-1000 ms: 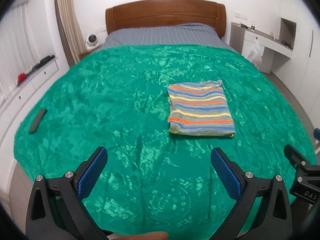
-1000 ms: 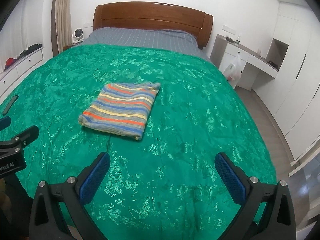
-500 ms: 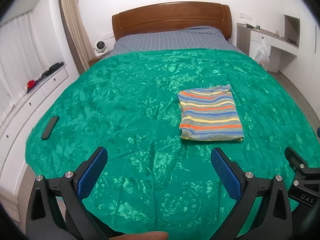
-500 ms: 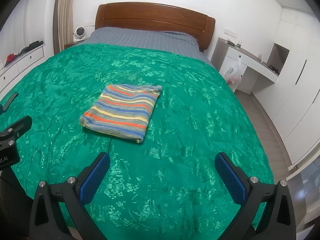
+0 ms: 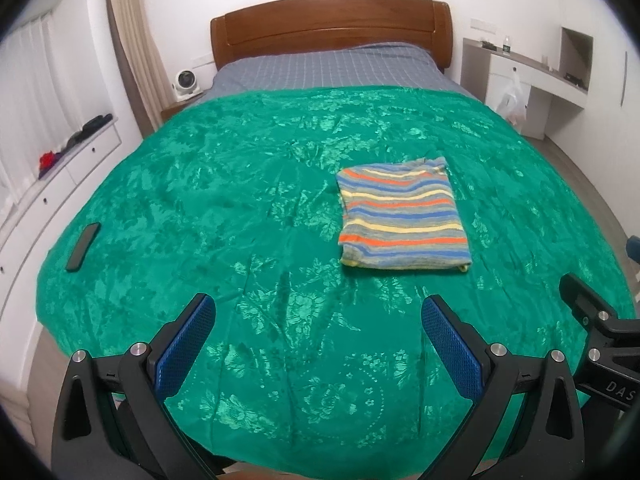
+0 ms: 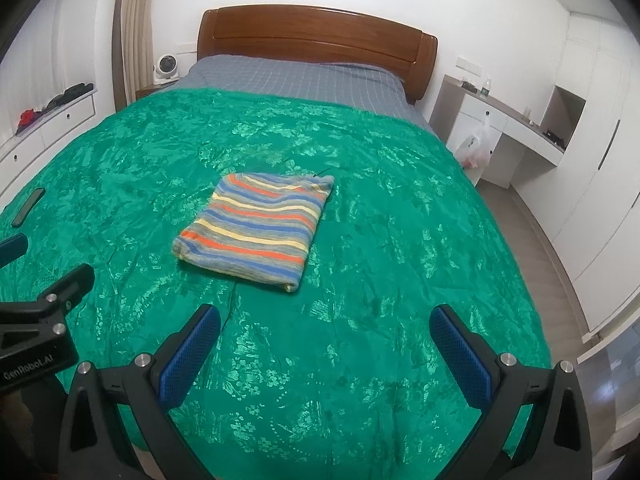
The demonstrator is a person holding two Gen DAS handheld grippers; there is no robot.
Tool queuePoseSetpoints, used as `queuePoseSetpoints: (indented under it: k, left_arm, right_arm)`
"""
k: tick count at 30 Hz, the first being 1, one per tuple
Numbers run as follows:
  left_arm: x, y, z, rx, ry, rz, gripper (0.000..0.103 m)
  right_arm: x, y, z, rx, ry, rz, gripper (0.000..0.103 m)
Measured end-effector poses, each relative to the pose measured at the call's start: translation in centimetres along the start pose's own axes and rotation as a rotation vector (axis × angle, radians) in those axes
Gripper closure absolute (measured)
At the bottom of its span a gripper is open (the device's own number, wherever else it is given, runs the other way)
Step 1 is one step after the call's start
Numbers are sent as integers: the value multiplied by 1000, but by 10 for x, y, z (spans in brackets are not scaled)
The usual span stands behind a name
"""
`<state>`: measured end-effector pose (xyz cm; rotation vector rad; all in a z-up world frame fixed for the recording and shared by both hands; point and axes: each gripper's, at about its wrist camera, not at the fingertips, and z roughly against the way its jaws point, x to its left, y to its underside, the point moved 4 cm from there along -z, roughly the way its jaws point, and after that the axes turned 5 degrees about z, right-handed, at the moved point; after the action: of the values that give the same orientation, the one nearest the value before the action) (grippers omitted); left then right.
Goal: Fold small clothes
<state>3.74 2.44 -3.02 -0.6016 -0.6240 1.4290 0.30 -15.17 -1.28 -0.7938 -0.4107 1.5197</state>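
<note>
Both grippers — left gripper [image 5: 318, 344] and right gripper [image 6: 325, 350] — I see spread wide, empty, hovering near the folded striped garment [image 5: 401, 220] on the green bedspread [image 5: 208, 184].

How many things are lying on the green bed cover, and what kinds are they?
Folded striped cloth: 1
Dark flat remote-like thing: 1
Total: 2, both on the green bed cover
</note>
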Motion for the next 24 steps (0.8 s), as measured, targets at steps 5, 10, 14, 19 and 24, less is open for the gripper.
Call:
queuePoseSetpoints:
  k: [5,10,14,19,24]
  left_arm:
    - [-1,1,-1,4,4,1,0]
    - [-1,3,-3,15,7,4,0]
    - [3,0,0,9,21,30,0]
    - [18,-7,-1,-5,26,96,0]
    - [24,-11,0,-39,1,95,0]
  right_arm:
    - [-1,1,-2,9,-2,0,0]
    - [-3,0,-1,13,-25,-20,0]
    - [-2,0,0,16,-84,-38,0]
    - [-4,-1,-1,12,-111,-49,0]
    - [-7,-3,-5,27,-114,-68,0]
